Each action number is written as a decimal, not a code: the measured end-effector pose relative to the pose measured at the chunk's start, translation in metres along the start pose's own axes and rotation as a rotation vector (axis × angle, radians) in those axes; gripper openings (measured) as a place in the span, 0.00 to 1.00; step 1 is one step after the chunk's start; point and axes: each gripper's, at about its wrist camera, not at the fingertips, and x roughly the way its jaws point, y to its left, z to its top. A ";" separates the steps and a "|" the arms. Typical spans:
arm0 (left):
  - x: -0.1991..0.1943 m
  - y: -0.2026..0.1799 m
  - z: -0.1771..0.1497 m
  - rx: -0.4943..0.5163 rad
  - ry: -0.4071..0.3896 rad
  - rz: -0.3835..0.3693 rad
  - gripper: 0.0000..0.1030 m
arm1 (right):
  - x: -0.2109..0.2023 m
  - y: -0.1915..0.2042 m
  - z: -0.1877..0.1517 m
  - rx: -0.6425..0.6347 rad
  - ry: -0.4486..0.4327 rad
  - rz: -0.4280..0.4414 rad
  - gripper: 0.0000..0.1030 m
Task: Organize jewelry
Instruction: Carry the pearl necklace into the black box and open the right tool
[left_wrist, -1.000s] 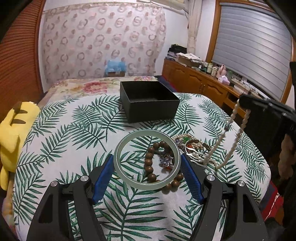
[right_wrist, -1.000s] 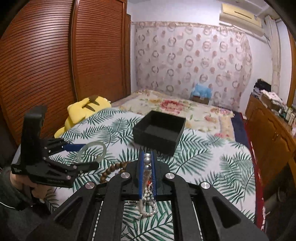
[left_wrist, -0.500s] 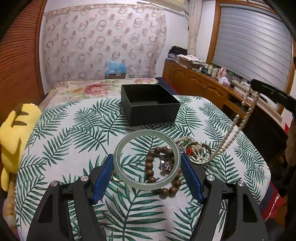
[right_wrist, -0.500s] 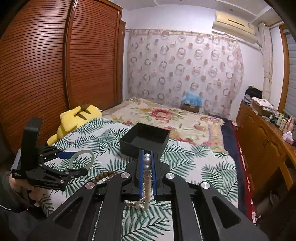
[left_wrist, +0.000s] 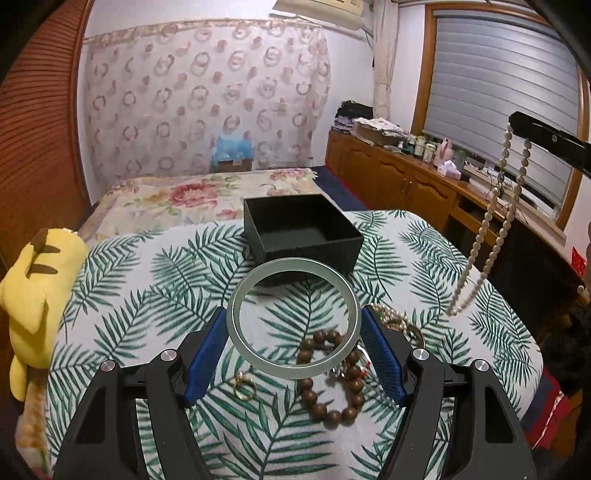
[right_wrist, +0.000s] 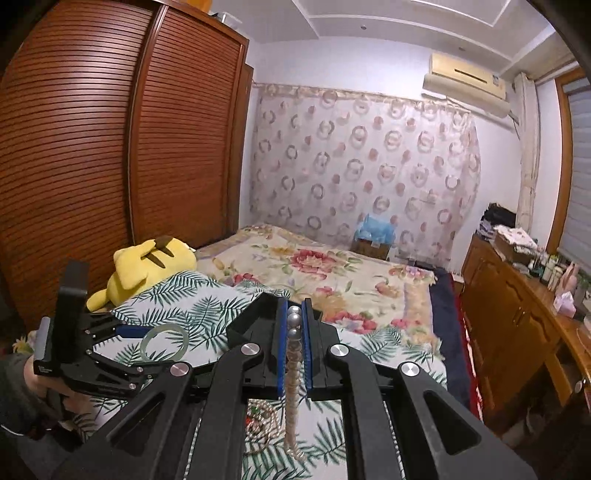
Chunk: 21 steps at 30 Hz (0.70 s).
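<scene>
At the far left a yellow plush toy (left_wrist: 35, 291) lies against the edge of the leaf-print table (left_wrist: 122, 280), well clear of the work. Next, the left gripper (left_wrist: 293, 334) holds a pale green bangle (left_wrist: 293, 319) pinched across its width between the 2 blue pads, lifted above the cloth and just short of the open black box (left_wrist: 301, 230). Below it a gold ring (left_wrist: 243, 384) and a brown bead bracelet (left_wrist: 330, 380) lie on the table. Further right, the right gripper (right_wrist: 294, 328) is clamped narrow on a pearl necklace (left_wrist: 491, 229), which hangs free in a long loop over a small heap of tangled jewelry (left_wrist: 399, 323). To do this well, I would carry the bangle level over the box, lower it inside before letting go, and bring the necklace over slowly so the loop does not swing or snag the heap.
</scene>
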 end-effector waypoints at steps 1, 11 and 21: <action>0.001 0.001 0.003 0.003 -0.003 0.002 0.67 | 0.002 -0.001 0.003 -0.003 -0.002 -0.001 0.08; 0.029 0.006 0.035 0.046 -0.012 0.031 0.67 | 0.041 -0.019 0.035 -0.005 -0.037 0.014 0.08; 0.065 0.013 0.059 0.058 -0.003 0.061 0.67 | 0.094 -0.033 0.070 -0.003 -0.027 0.040 0.08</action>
